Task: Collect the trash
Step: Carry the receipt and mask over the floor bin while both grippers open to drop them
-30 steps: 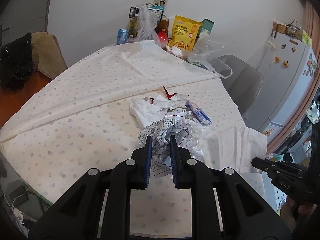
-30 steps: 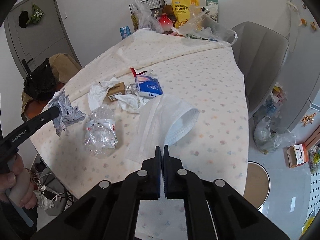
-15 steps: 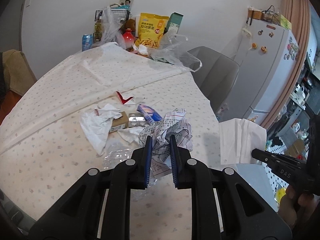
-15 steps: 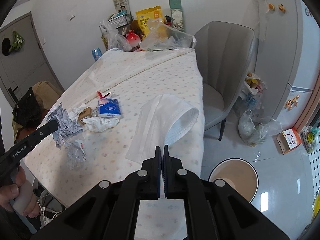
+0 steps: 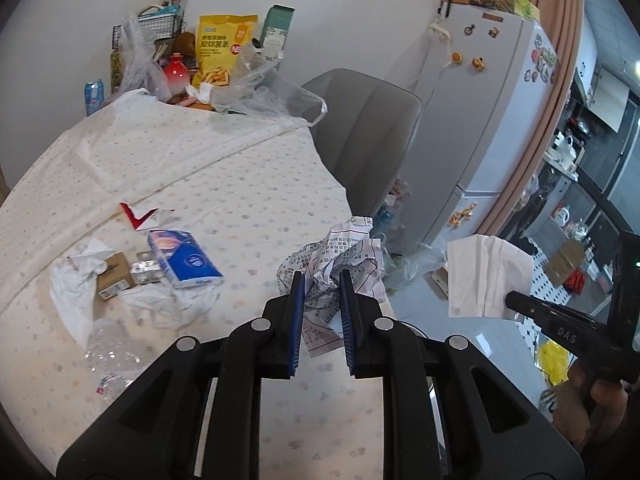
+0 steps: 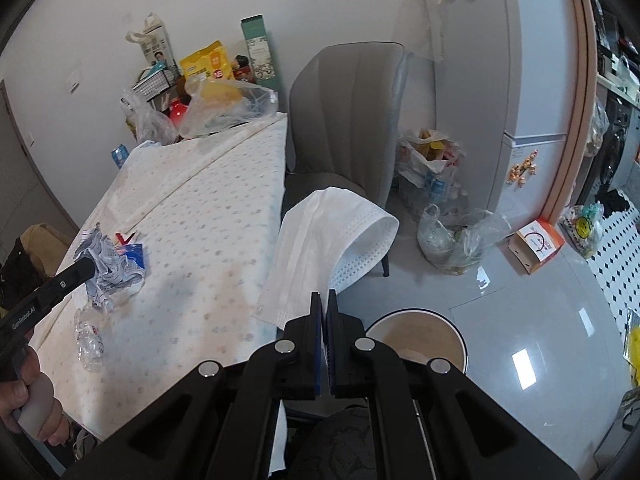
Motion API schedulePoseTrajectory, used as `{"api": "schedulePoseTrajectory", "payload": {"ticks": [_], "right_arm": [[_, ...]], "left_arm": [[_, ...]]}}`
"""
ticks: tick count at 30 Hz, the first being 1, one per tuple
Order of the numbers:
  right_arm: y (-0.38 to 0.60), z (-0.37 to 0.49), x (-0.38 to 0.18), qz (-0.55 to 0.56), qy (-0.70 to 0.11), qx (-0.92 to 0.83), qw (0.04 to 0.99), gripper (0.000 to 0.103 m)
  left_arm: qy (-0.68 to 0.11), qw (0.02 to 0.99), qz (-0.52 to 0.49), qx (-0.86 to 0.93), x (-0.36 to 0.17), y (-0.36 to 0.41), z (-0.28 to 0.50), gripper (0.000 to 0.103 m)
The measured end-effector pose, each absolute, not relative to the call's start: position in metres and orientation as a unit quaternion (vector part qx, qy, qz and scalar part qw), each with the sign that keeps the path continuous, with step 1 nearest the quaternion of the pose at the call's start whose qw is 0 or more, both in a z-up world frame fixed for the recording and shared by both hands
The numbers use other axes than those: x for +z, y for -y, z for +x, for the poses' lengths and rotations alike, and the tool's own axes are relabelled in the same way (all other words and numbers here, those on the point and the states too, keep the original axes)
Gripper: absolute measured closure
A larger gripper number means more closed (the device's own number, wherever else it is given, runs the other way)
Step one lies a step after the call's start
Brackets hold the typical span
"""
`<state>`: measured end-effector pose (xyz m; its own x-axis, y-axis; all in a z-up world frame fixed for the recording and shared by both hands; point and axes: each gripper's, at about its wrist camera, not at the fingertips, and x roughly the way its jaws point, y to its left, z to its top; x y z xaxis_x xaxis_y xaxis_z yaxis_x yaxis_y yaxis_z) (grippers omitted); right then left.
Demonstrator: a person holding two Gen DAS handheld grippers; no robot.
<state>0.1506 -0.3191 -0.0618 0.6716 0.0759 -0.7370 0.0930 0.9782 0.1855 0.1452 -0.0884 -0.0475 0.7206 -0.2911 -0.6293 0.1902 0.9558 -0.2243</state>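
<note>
My left gripper (image 5: 322, 285) is shut on a crumpled printed paper (image 5: 340, 258) and holds it above the table's right edge; the paper also shows in the right wrist view (image 6: 108, 266). My right gripper (image 6: 325, 304) is shut on a white face mask (image 6: 326, 242), held in the air past the table edge, above and behind a round trash bin (image 6: 416, 338) on the floor. The mask also shows in the left wrist view (image 5: 486, 276). A tissue pack (image 5: 184, 258), white wrappers (image 5: 76, 284), a small carton (image 5: 114, 280) and a crushed clear bottle (image 5: 114, 354) lie on the table.
The table (image 5: 224, 168) has a dotted white cloth; snacks and bags (image 5: 224, 50) crowd its far end. A grey chair (image 6: 344, 120) stands beside it. Plastic bags (image 6: 456, 236) and a small box (image 6: 538, 246) sit on the floor by the fridge (image 5: 492, 120).
Both grippers have swung right, away from the table, carrying the paper and the mask. The trash bin has come into the right wrist view.
</note>
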Motion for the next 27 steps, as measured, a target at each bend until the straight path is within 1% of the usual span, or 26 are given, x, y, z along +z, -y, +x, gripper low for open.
{"api": "schedulePoseTrajectory", "payload": {"ticks": [9, 18, 19, 21, 23, 24, 25, 27], "right_arm": [[0.379, 0.157, -0.102, 0.151, -0.431, -0.051, 0.888, 0.100], [0.425, 0.176, -0.171, 0.199, -0.465, -0.076, 0.859, 0.100], [0.430, 0.178, -0.178, 0.209, -0.470, -0.078, 0.854, 0.096], [0.438, 0.181, -0.191, 0.224, -0.479, -0.086, 0.845, 0.096], [0.444, 0.180, -0.200, 0.238, -0.484, -0.091, 0.838, 0.078], [0.446, 0.178, -0.201, 0.239, -0.479, -0.093, 0.839, 0.053], [0.446, 0.175, -0.199, 0.234, -0.471, -0.099, 0.844, 0.039], [0.447, 0.173, -0.197, 0.225, -0.470, -0.102, 0.848, 0.039]], "left_arm": [[-0.380, 0.908, -0.047, -0.170, -0.063, 0.148, 0.175, 0.086], [-0.404, 0.895, -0.025, -0.187, -0.075, 0.187, 0.189, 0.086], [-0.407, 0.894, -0.023, -0.188, -0.077, 0.190, 0.191, 0.086], [-0.412, 0.891, -0.020, -0.189, -0.080, 0.198, 0.196, 0.086], [-0.418, 0.888, -0.016, -0.191, -0.084, 0.206, 0.200, 0.086], [-0.422, 0.886, -0.015, -0.193, -0.086, 0.210, 0.202, 0.086], [-0.425, 0.884, -0.013, -0.195, -0.089, 0.215, 0.205, 0.086], [-0.432, 0.880, -0.011, -0.199, -0.093, 0.225, 0.208, 0.086]]}}
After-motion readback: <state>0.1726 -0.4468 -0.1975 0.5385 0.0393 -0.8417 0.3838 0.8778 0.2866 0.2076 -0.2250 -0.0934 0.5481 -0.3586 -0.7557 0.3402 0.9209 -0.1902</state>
